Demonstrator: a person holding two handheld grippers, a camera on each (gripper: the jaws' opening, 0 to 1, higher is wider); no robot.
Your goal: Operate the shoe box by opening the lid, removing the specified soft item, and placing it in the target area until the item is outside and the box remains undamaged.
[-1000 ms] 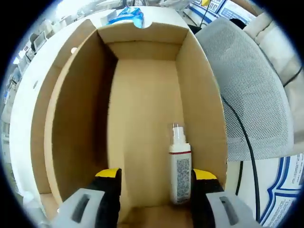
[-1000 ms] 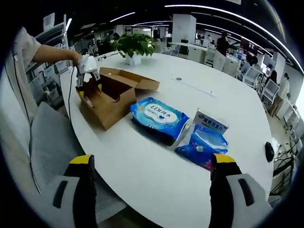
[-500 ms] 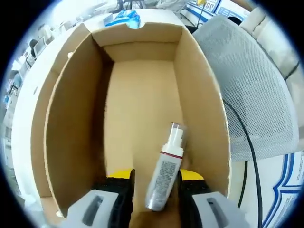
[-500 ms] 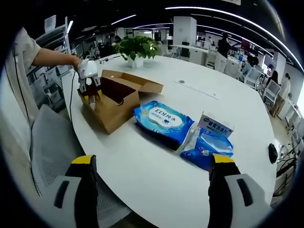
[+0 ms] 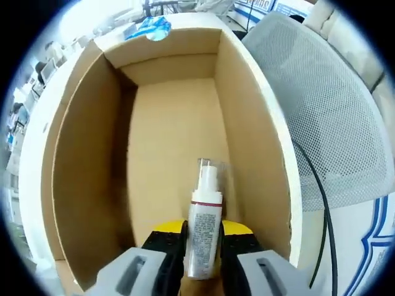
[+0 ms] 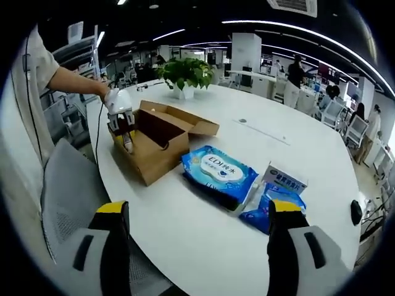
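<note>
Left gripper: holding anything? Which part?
Yes. The left gripper is shut on the spray bottle, pinching its labelled body near the base, over the open box.

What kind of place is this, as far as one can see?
Probably an open-plan office: a large white round table with a potted plant, mesh office chairs, and rows of desks under strip ceiling lights.

Bright ceiling strip lights (image 6: 308,43) glare off the glossy white worktop (image 6: 203,216); the open brown cardboard box (image 5: 166,117) is shadowed inside. Fisheye edges bend and blur.
</note>
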